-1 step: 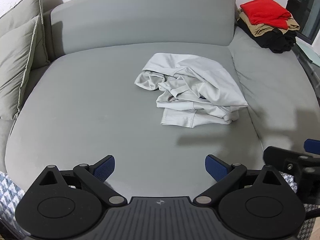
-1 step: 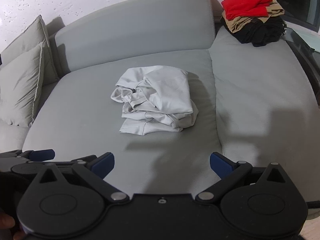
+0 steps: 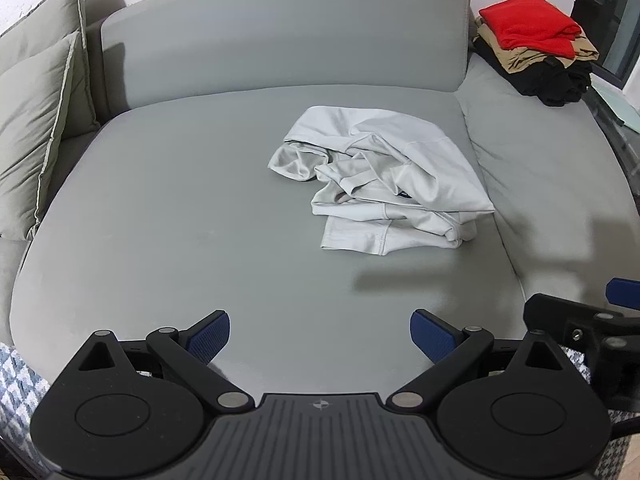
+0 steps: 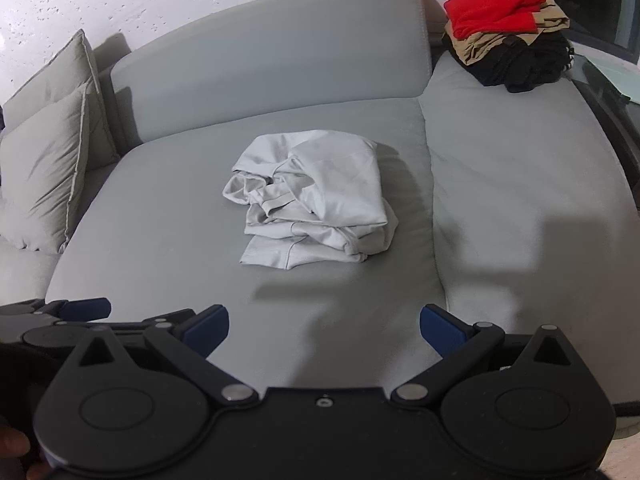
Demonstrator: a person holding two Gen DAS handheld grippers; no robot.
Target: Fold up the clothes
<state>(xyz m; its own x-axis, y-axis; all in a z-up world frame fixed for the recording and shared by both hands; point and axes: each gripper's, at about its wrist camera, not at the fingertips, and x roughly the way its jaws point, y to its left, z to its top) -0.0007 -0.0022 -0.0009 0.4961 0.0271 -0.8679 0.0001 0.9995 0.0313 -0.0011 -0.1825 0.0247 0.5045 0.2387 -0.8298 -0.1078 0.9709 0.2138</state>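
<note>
Left wrist view shows a crumpled pale grey garment [image 3: 384,184] lying in a heap on the grey sofa seat [image 3: 180,220], right of centre and close to the seam with the neighbouring cushion. The left gripper [image 3: 320,334] hovers over the seat's near edge, well short of the cloth, its blue fingers [image 3: 210,334] spread wide apart with nothing between them. In the right wrist view the right gripper [image 4: 324,330] is likewise wide apart and empty, near the front edge.

The likely trouble is a pinch that catches several bunched layers at once, so the heap lifts as a lump instead of opening out; which layer is hem or sleeve is hard to tell. The heap's long axis runs roughly from far-left to near-right, with a flat hemmed edge toward the grippers. A stack of folded clothes [image 3: 536,48], red on top, sits on the far right corner.
</note>
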